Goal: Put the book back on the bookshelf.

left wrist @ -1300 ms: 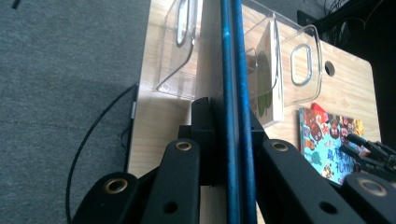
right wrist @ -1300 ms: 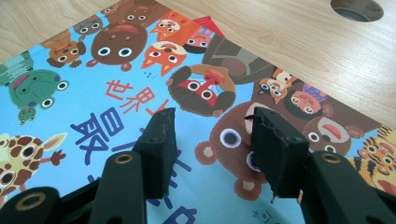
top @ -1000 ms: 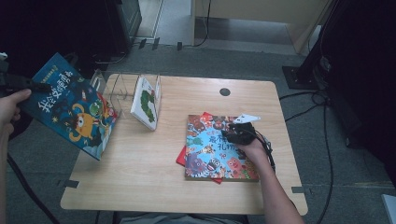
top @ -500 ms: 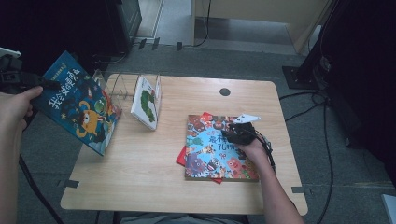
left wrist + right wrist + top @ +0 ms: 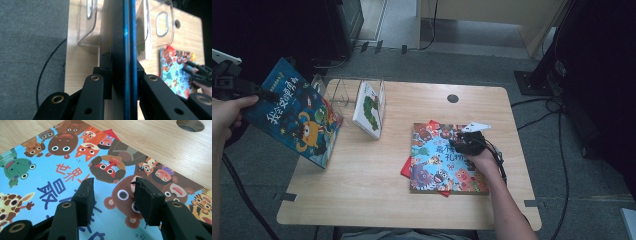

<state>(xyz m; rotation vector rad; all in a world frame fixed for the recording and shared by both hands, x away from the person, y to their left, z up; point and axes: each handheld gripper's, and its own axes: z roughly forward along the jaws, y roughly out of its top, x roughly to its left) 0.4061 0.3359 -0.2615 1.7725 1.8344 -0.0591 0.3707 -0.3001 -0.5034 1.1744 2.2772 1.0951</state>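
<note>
My left gripper (image 5: 262,93) is off the table's left edge, shut on the upper corner of a blue picture book (image 5: 294,120) held tilted in the air. In the left gripper view the blue book (image 5: 125,50) stands edge-on between the pads of the left gripper (image 5: 123,63). Its jaws have just been opening a little, with the book still between them. My right gripper (image 5: 458,142) rests open on a colourful animal book (image 5: 437,165) lying flat on the table. In the right gripper view that gripper (image 5: 112,186) has nothing between its jaws above the cover (image 5: 50,170).
A clear plastic book stand (image 5: 339,90) at the table's back left holds a white caterpillar book (image 5: 369,107). A red book (image 5: 406,170) peeks out under the colourful one. The wooden table (image 5: 362,200) has a cable hole (image 5: 452,98). Cables trail on the grey floor.
The left hand and the blue book have shifted only slightly, the hand now a bit higher beside the book's corner. The right gripper has stayed on the colourful book.
</note>
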